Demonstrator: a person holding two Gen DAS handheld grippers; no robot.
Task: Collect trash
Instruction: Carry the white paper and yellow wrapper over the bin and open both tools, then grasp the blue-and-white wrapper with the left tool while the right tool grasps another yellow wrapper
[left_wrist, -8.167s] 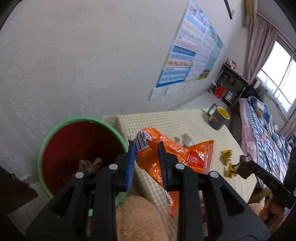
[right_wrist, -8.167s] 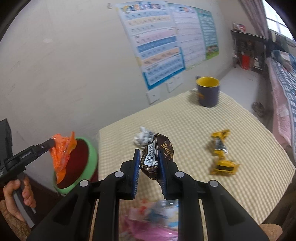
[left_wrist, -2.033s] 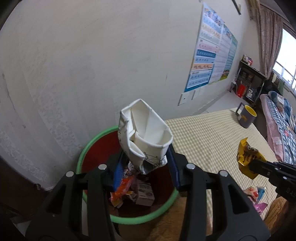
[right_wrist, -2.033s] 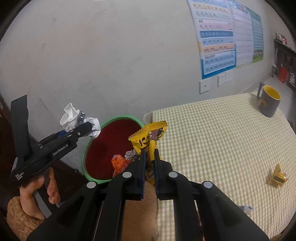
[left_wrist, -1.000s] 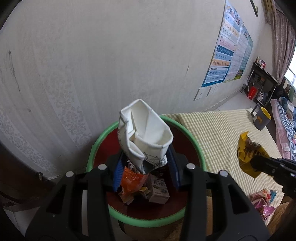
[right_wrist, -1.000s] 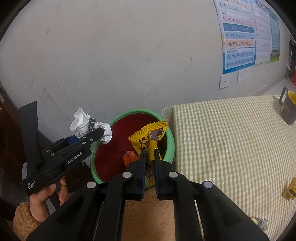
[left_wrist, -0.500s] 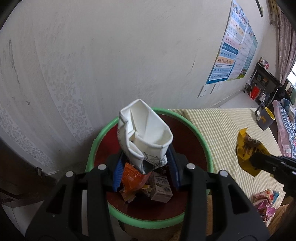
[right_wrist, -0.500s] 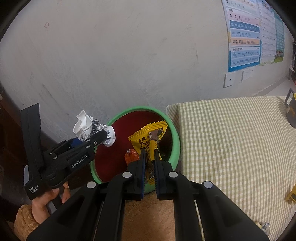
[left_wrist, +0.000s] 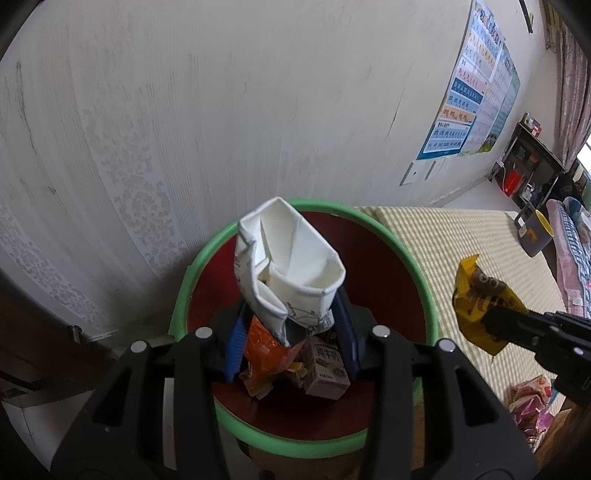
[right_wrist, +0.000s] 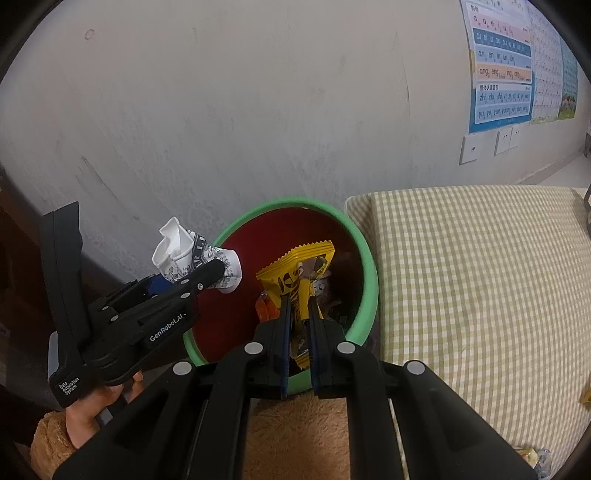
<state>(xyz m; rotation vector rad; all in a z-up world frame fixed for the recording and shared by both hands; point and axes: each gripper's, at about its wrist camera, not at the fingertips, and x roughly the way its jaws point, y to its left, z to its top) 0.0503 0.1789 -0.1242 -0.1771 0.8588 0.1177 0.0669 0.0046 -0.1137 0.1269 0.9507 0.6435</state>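
Observation:
A green-rimmed red bin (left_wrist: 424, 280) (right_wrist: 369, 269) stands against the wall beside the checked table. It holds an orange wrapper (left_wrist: 264, 345), a small carton (left_wrist: 327, 369) and other scraps. My left gripper (left_wrist: 291, 321) (right_wrist: 218, 269) is shut on a crushed white paper cup (left_wrist: 291, 258) (right_wrist: 177, 247), held over the bin's left side. My right gripper (right_wrist: 297, 302) (left_wrist: 491, 321) is shut on a yellow snack wrapper (right_wrist: 295, 269) (left_wrist: 476, 295), held above the bin's right rim.
The table with the yellow checked cloth (right_wrist: 480, 277) (left_wrist: 461, 240) lies right of the bin. A grey mug with yellow inside (left_wrist: 535, 236) stands at its far end. Pink wrappers (left_wrist: 532, 402) lie near its front edge. The wall is close behind the bin.
Both grippers have moved closer to the bin. The cup now hangs over the bin's opening and the yellow wrapper over its right side. Both holds are unchanged.

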